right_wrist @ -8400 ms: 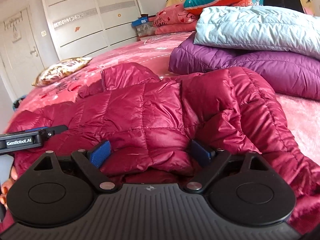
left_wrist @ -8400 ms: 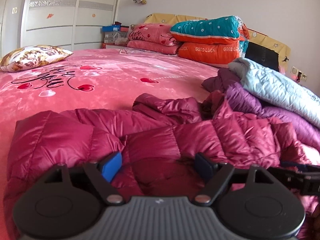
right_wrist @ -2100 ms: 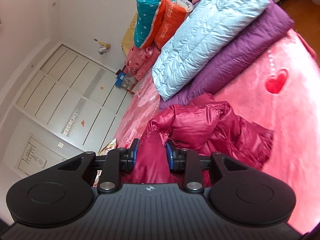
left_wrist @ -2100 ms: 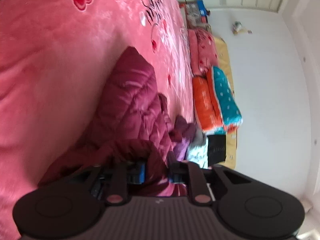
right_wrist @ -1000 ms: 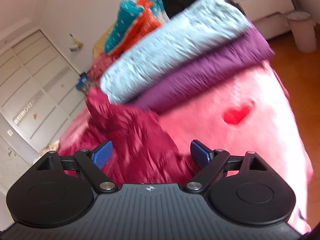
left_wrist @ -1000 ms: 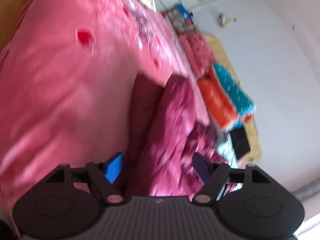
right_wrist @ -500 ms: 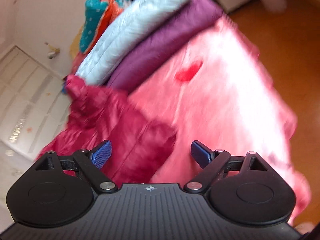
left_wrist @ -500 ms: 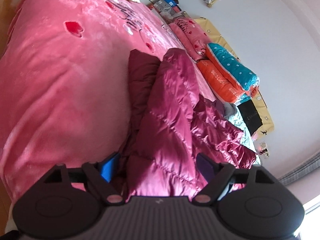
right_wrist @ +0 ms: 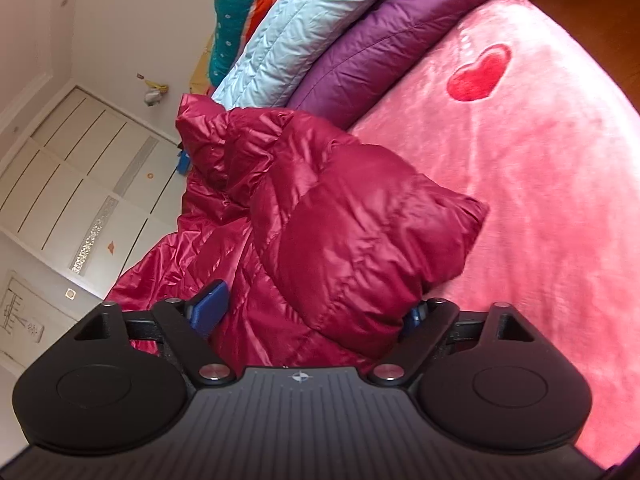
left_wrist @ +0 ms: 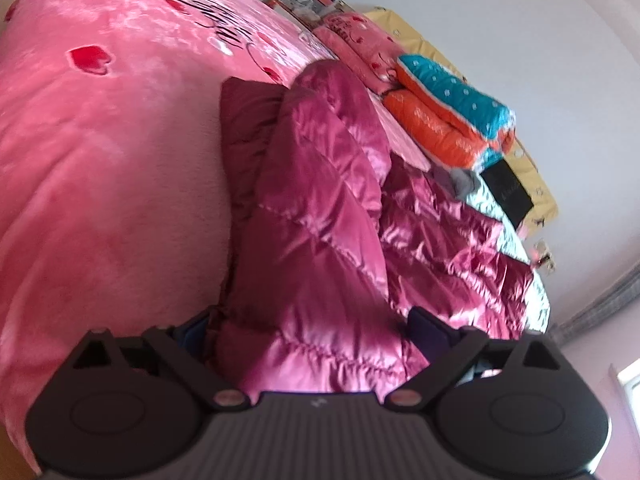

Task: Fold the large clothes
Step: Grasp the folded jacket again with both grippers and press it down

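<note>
Red puffer jacket point(left_wrist: 320, 216) on pink bed point(left_wrist: 100, 168), long axis running away from both grippers. Left gripper point(left_wrist: 308, 332) just widened, released, straddling near edge. Right gripper point(right_wrist: 316, 312) just narrowing, not yet clamped, bulky fold between jaws.

Both views are bright with soft daylight; a lit window strip shows at the lower right edge of the left wrist view. The jacket point(left_wrist: 320, 208) carries sheen highlights on its folds. The left wrist view is slightly motion-blurred; the right wrist view is sharper. Fisheye distortion bends the bed point(right_wrist: 540, 184) and walls, with dark vignetting in the corners.
</note>
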